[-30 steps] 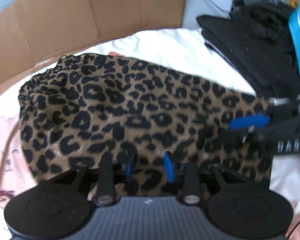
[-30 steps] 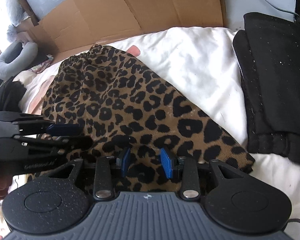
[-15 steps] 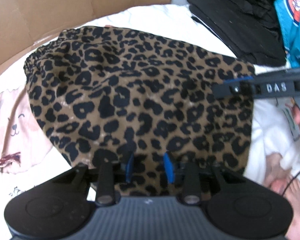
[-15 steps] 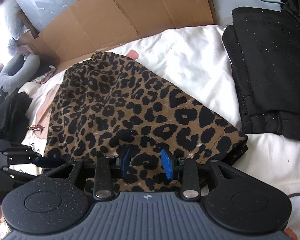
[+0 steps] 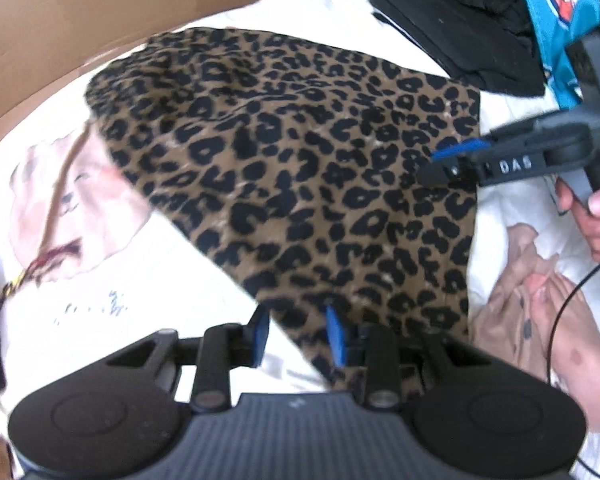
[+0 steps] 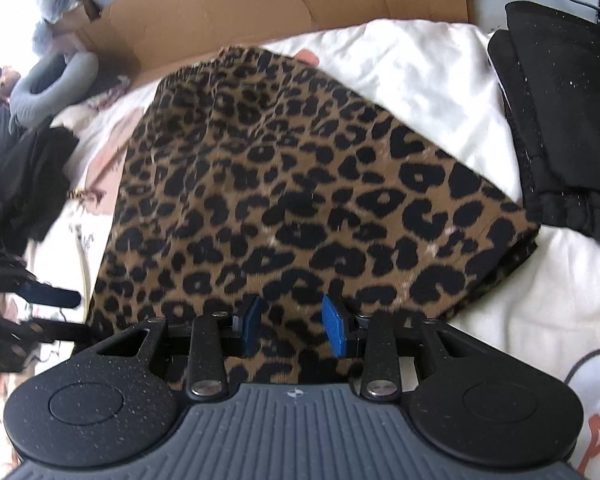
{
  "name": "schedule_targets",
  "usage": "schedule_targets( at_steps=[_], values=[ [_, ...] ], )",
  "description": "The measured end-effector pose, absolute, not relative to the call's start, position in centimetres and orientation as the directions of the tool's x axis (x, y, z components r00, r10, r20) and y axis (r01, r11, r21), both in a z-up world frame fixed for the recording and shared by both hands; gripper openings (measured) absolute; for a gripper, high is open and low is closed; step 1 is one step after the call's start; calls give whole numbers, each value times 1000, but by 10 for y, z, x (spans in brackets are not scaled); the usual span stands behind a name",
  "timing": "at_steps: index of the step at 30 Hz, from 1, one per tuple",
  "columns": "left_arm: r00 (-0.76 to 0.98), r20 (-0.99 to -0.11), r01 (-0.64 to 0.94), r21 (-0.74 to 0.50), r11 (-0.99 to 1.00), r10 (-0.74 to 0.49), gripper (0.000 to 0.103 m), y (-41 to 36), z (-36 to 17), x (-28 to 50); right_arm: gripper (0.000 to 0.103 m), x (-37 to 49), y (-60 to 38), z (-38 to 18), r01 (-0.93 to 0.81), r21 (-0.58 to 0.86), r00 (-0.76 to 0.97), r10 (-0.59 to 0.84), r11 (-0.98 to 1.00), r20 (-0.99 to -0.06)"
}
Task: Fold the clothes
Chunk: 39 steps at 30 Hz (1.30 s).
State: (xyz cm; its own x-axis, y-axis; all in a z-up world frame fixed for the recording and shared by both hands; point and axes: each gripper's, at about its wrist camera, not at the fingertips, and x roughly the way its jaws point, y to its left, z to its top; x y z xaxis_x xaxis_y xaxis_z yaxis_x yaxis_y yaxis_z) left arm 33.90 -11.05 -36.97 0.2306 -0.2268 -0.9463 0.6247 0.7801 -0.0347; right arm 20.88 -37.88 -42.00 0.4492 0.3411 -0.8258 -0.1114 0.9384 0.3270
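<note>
White bedding [image 6: 432, 92] carries my leopard-print skirt [image 6: 300, 200], long axis running away from me. My left claw [image 5: 296, 334] and right claw [image 6: 290, 324], both part-open, gripping nothing, straddle its near hem.

Leopard-print garment [image 5: 300, 168] folded flat on white bedding, gathered waistband at far end.

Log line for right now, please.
step: folding leopard-print garment | left gripper: open at its near corner | right gripper: open over near edge | black clothes: stacked beside
</note>
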Motion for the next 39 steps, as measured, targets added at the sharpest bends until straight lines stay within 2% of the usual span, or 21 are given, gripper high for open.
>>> schedule_targets(
  at_steps=[10,15,20,25,30,39],
  values=[
    [281,-929,567,-43,822,-243,33,-67,-359,297,41,195,-377,-405,-127,324,427,346,938,-835],
    [329,-899,567,-55,822,-288,33,-64,-362,280,41,182,-362,-389,-189,337,404,386,922,-829],
    [344,-862,573,-122,811,-373,33,-67,-366,267,41,168,-348,-376,-241,379,369,445,894,-816],
    [319,-861,521,-191,832,-397,33,-69,-377,279,41,154,-336,-373,-288,435,287,510,853,-811],
    [317,-862,563,-164,810,-396,33,-70,-382,280,41,147,-326,-374,-322,491,204,566,809,-799],
    [285,-869,526,-211,824,-404,33,-59,-390,277,42,140,-303,-381,-376,544,97,615,750,-782]
  ],
)
